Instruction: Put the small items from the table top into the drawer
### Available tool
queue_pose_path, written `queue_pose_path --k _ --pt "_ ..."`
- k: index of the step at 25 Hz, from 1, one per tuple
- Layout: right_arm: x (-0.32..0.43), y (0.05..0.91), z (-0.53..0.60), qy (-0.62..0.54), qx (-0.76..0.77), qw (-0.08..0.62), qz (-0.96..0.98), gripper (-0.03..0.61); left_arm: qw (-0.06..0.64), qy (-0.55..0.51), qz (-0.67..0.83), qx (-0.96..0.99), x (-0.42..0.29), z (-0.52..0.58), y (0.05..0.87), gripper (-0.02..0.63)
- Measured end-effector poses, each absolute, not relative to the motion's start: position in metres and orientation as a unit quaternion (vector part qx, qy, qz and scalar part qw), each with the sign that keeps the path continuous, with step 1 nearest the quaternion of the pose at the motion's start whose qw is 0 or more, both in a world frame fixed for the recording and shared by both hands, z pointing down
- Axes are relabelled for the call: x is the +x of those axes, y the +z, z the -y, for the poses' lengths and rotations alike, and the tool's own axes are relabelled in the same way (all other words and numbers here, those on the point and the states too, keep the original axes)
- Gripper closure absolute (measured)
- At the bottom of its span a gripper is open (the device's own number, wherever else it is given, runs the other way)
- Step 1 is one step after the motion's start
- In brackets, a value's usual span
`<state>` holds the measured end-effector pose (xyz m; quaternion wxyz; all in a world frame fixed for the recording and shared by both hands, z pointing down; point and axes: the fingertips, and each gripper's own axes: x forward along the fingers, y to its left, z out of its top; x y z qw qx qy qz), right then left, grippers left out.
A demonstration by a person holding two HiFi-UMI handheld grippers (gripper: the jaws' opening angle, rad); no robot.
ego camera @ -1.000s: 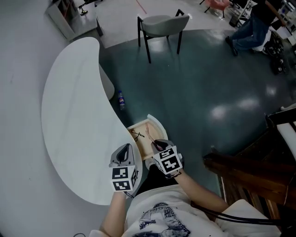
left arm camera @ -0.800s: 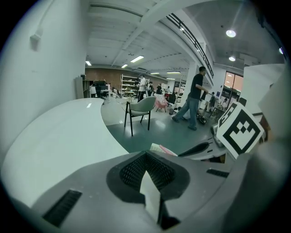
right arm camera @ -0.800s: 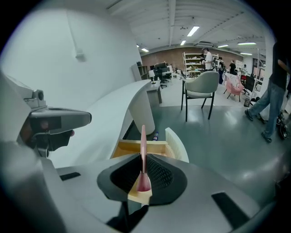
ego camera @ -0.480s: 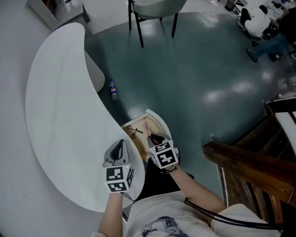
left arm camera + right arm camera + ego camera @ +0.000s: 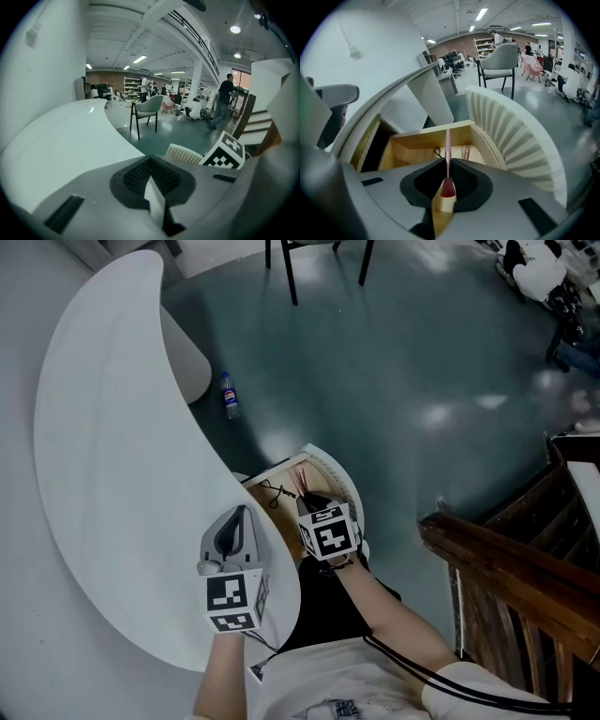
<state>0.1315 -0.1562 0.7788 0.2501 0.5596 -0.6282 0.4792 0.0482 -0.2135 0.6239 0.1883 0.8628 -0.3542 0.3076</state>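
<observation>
Both grippers have come lower. The right gripper [image 5: 314,504] has sunk over the open drawer [image 5: 417,146] at the table's [image 5: 112,446] near edge and pinches one pink pen [image 5: 447,147]. Inside the drawer lie one more pink stick [image 5: 467,152] and one black wiry item [image 5: 274,491]. The left gripper [image 5: 239,517] is pressed together, holding nothing. The label on the one bottle [image 5: 230,396] on the floor is too small to read.

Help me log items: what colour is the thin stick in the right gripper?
Stick: pink, darker red at the gripped end; clearest in right gripper view.

L claw [image 5: 151,180] jaws together by white table [image 5: 70,140]; chair [image 5: 146,105] beyond.
</observation>
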Motion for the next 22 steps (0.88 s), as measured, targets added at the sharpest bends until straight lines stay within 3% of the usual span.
queue_pose_path --k 22 --pt "0.131 0.853 0.163 0.513 0.549 0.281 0.597 0.518 0.187 0.311 0.354 0.862 0.048 0.221 0.632 0.594"
